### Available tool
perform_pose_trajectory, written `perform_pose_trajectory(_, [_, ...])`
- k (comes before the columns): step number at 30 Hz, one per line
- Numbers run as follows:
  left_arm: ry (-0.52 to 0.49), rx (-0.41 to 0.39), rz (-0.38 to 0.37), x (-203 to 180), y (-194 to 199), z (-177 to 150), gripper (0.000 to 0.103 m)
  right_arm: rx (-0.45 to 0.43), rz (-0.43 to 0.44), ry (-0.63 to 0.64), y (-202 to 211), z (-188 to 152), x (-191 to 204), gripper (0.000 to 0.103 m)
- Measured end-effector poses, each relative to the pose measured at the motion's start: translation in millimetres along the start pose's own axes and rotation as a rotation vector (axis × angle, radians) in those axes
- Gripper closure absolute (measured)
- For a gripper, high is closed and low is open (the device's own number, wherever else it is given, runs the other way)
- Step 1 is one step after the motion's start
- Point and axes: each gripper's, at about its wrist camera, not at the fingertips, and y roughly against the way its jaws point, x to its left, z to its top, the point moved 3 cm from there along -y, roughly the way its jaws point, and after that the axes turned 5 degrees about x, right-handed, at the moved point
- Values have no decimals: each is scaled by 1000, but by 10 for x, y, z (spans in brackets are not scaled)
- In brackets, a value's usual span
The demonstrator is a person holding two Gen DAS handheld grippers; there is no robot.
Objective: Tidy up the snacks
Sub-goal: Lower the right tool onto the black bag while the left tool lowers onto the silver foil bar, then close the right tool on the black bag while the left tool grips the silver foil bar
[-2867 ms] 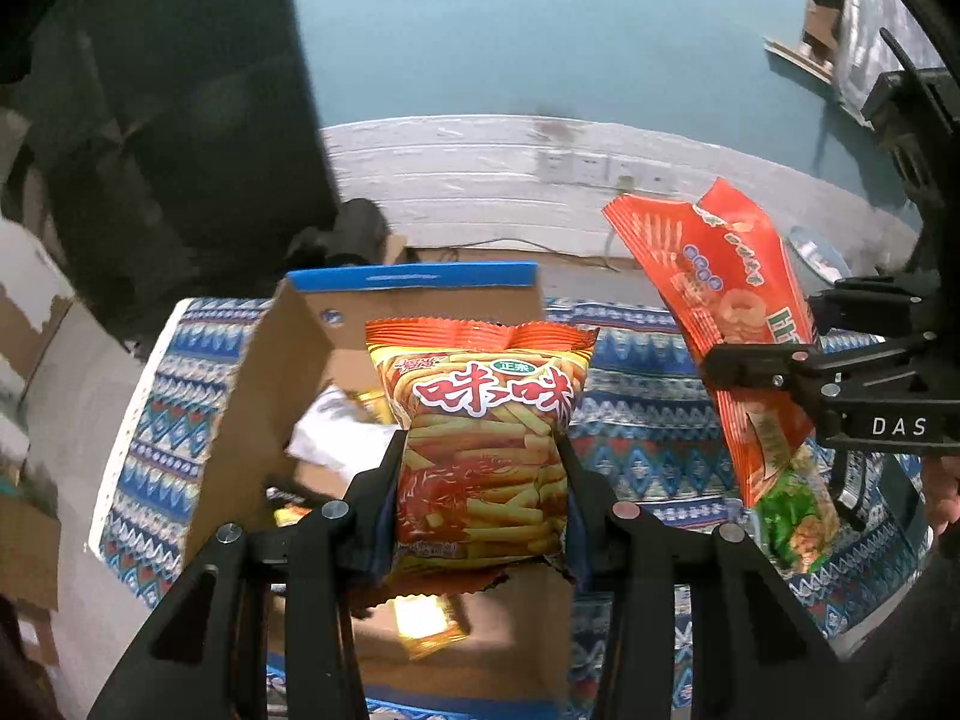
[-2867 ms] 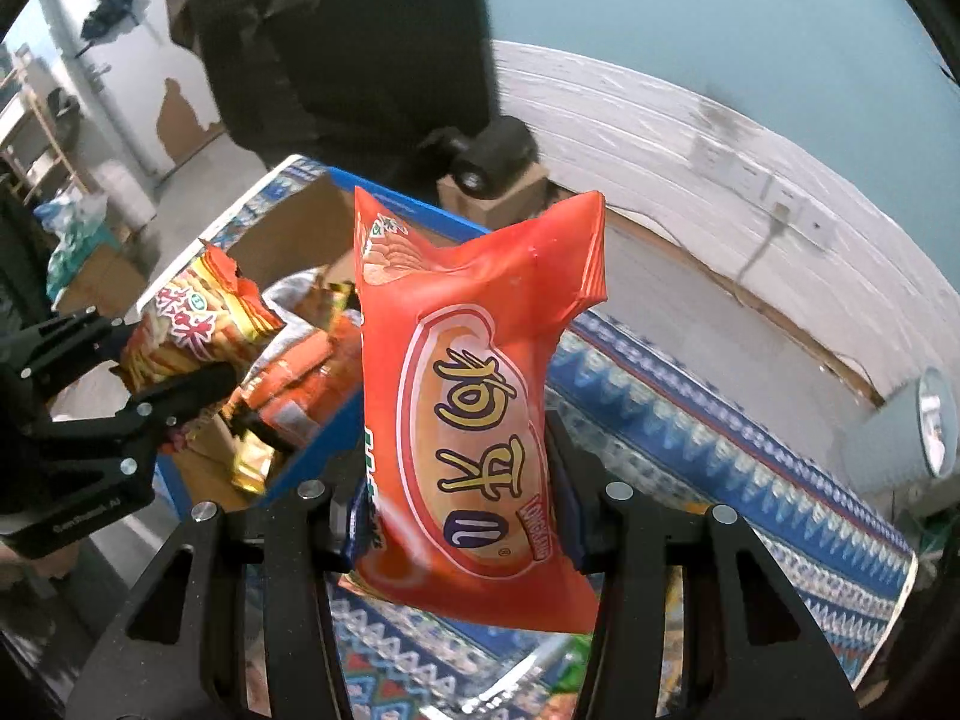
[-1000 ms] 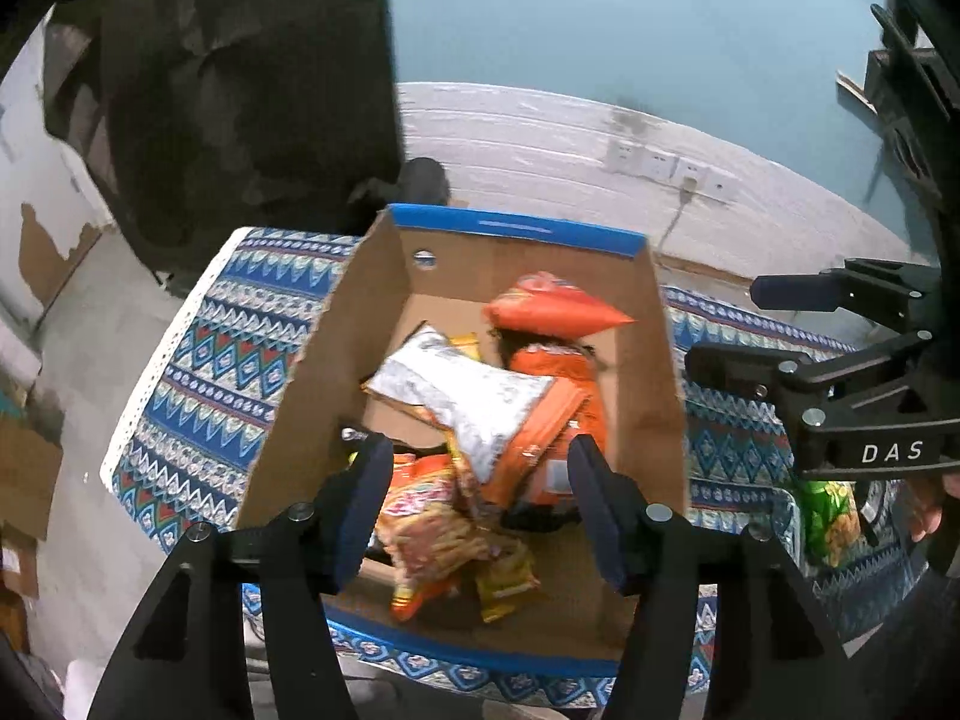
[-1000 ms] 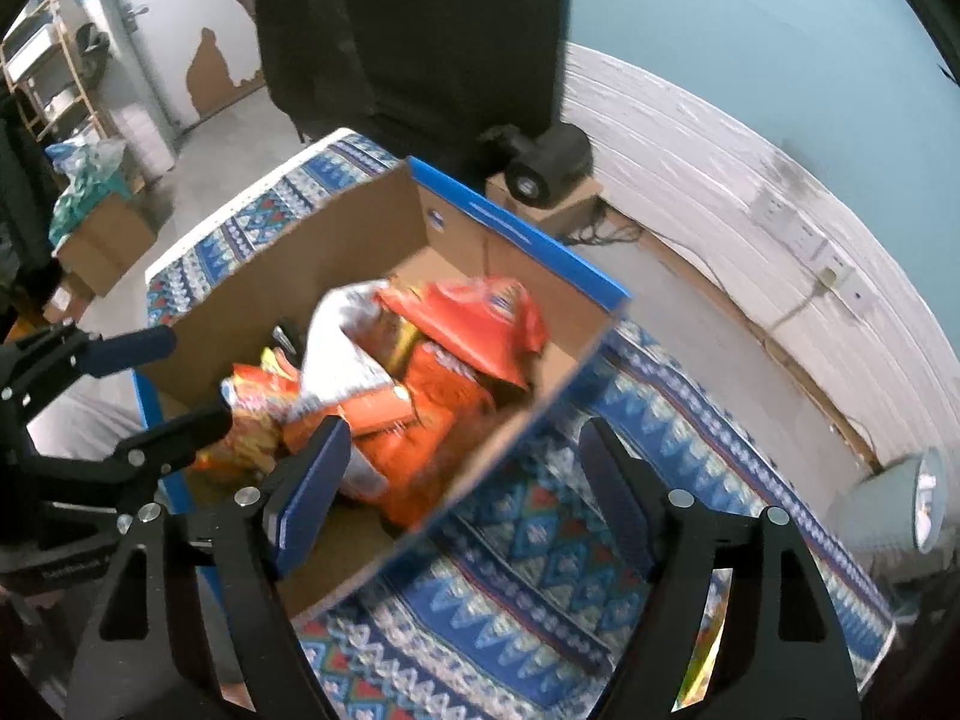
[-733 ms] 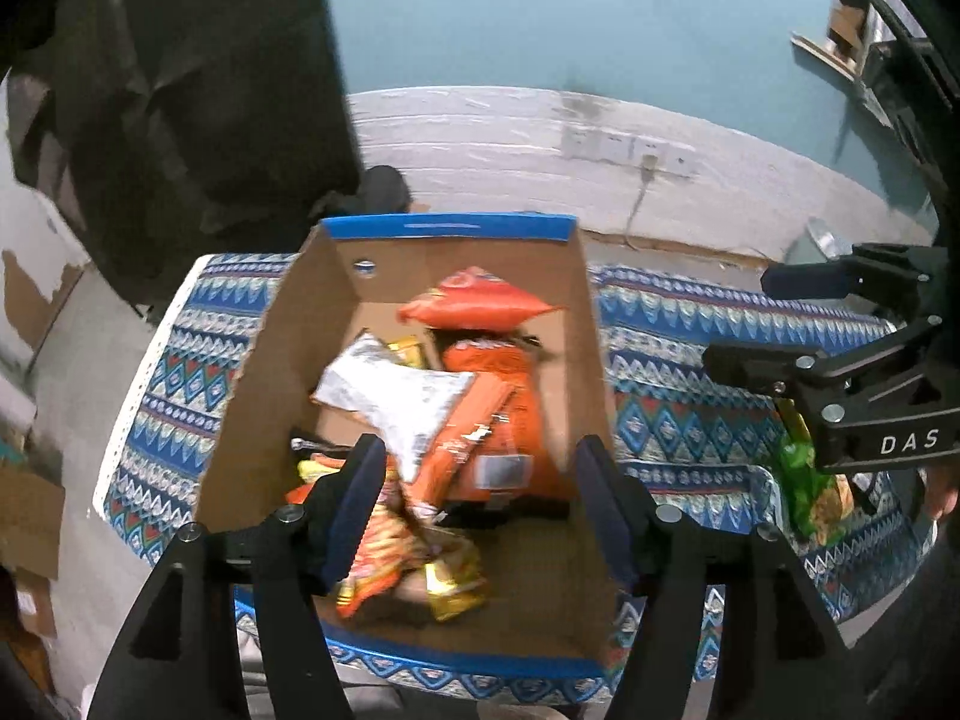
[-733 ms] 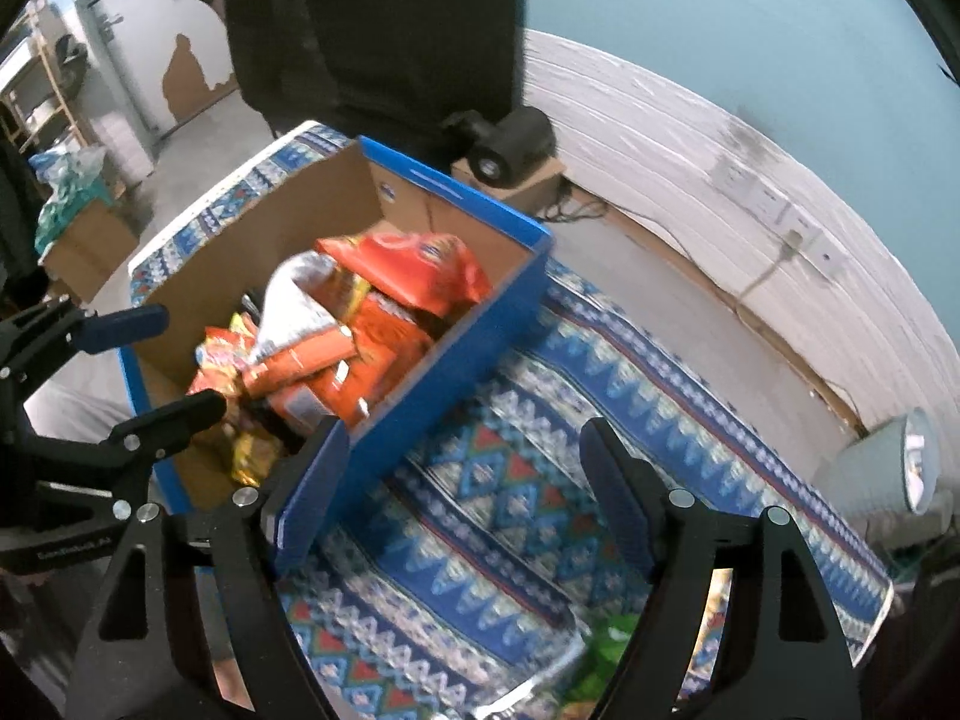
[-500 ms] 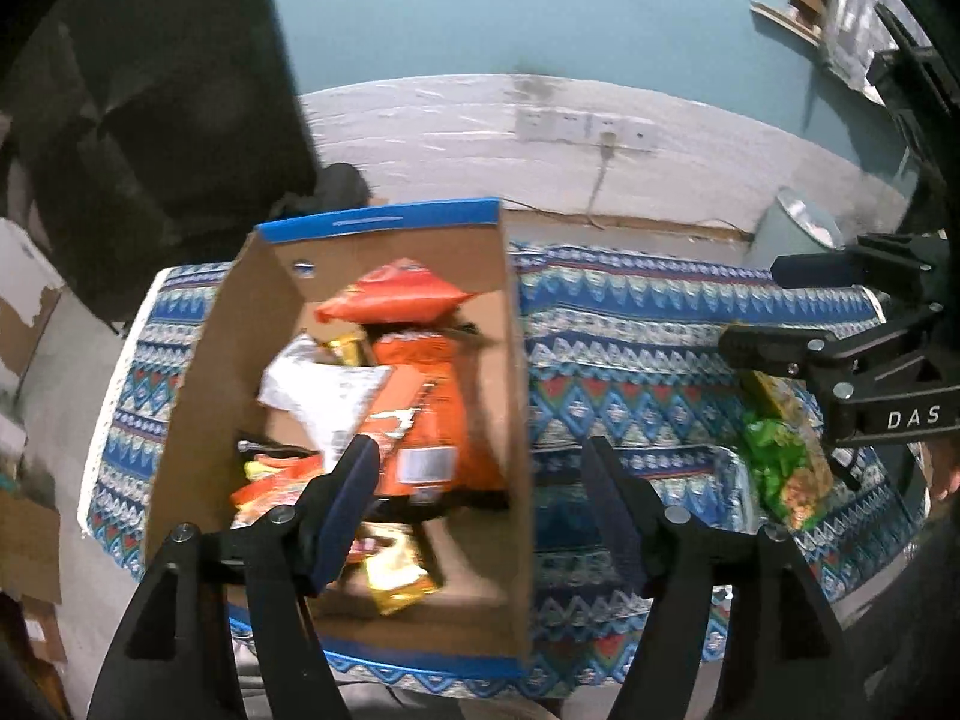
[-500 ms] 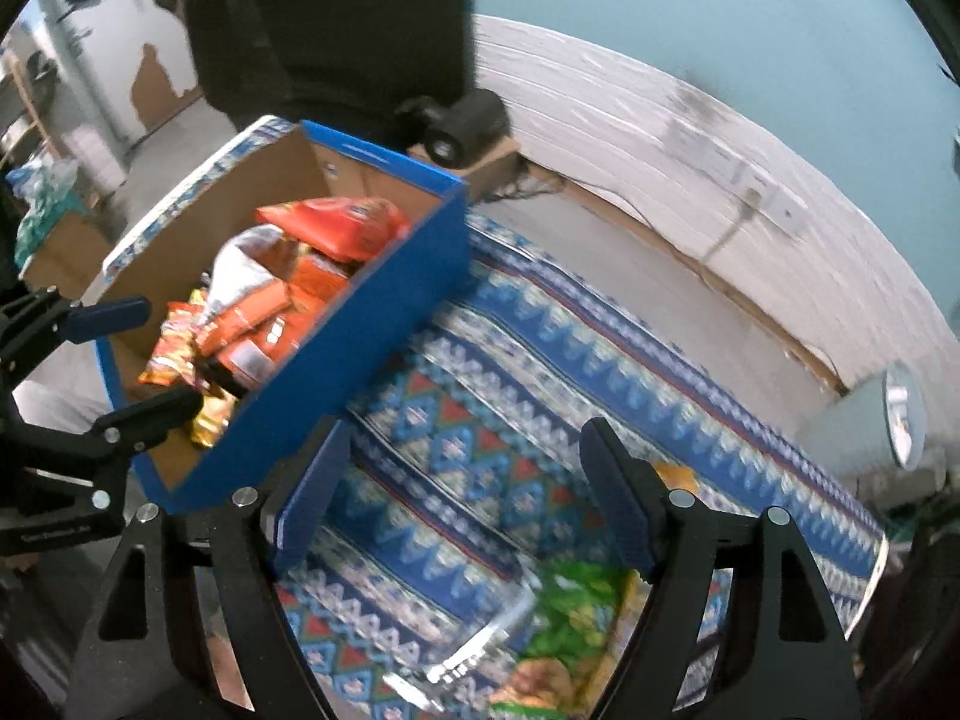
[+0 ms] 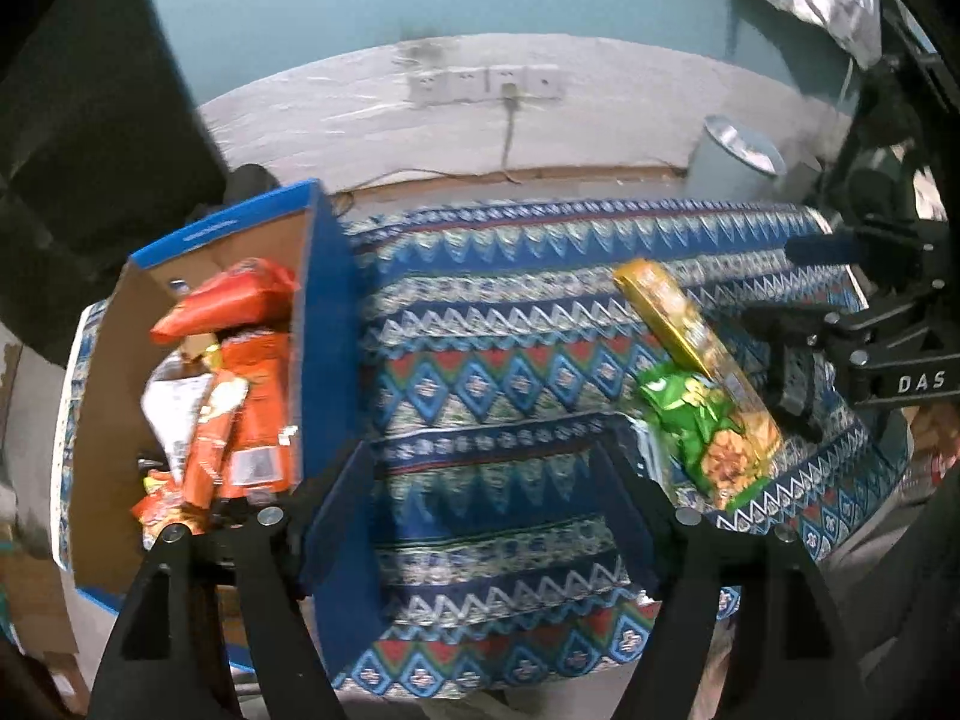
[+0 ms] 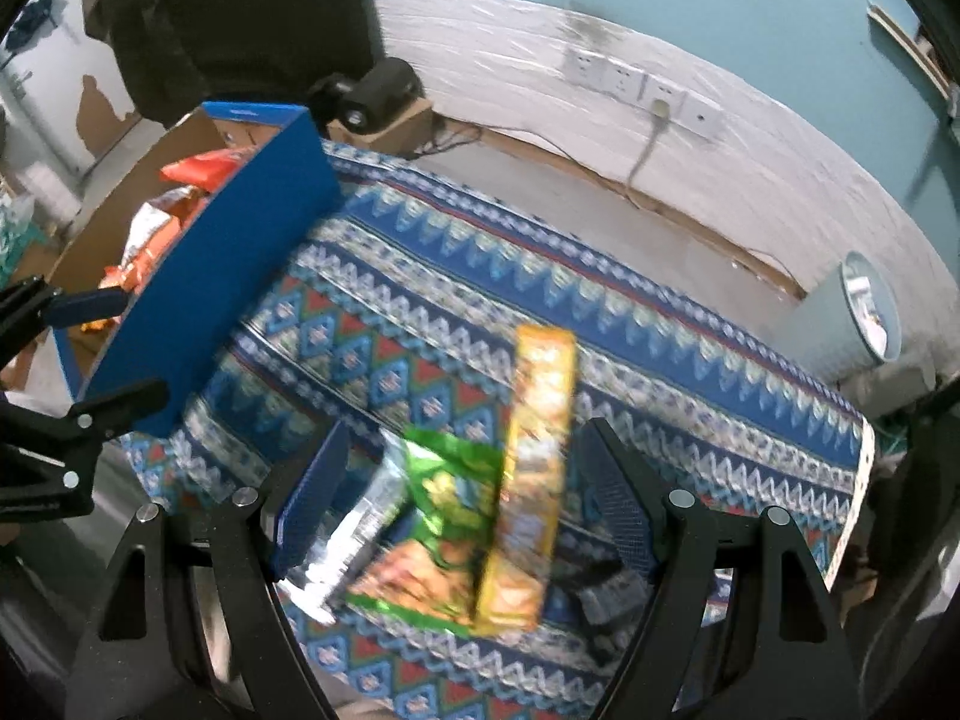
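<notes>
Room: blue-green wall at the top of both views, with white sockets on a pale strip below it.
Surface, left wrist view: patterned cloth point(image 9: 498, 372) is covering the middle of the frame.
Box, left wrist view: cardboard box point(image 9: 318, 324) with blue sides is sitting at the left, already holding a pile of snack bags point(image 9: 240, 396).
Left gripper: left gripper point(image 9: 486, 504) is at the bottom middle, its jaws are opening, and only bare cloth is between them.
Snacks left, left wrist view: yellow packet point(image 9: 696, 342) and green bag point(image 9: 699, 420) are lying at the right, near the right gripper point(image 9: 798, 324).
Right wrist view: right gripper point(image 10: 462, 504) is hanging at the bottom middle with its fingers spread wide, gripping nothing.
Under it: green bag point(image 10: 444, 516), yellow packet point(image 10: 534, 468) and a silver pack point(image 10: 354, 534) are lying on the cloth between the fingers, blurry.
Which way: yellow packet is long and thin, running from the bottom up toward the wall, with one side lying over the green bag.
Box, right wrist view: cardboard box point(image 10: 210, 276) is sitting at the upper left.
Done: most snacks seem to be in the box.
Left to do: these last packs are waiting to be picked up, I think.
</notes>
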Motion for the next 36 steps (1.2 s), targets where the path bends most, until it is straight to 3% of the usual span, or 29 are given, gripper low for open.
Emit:
perform_pose_trajectory(8, [-27, 76, -44, -390, -262, 5, 26, 77, -61, -116, -141, -452, -595, 24])
perform_pose_trajectory(16, [-52, 145, -80, -734, -523, -19, 26, 150, -49, -299, -256, -931, -1112, 24])
perform_pose_trajectory(23, [-86, 193, -85, -979, -747, -91, 26, 219, -24, -391, -451, -1197, -1252, 24])
perform_pose_trajectory(36, [-39, 268, -106, -918, -1058, -129, 24, 283, 14, -516, -842, -1285, -1349, 24])
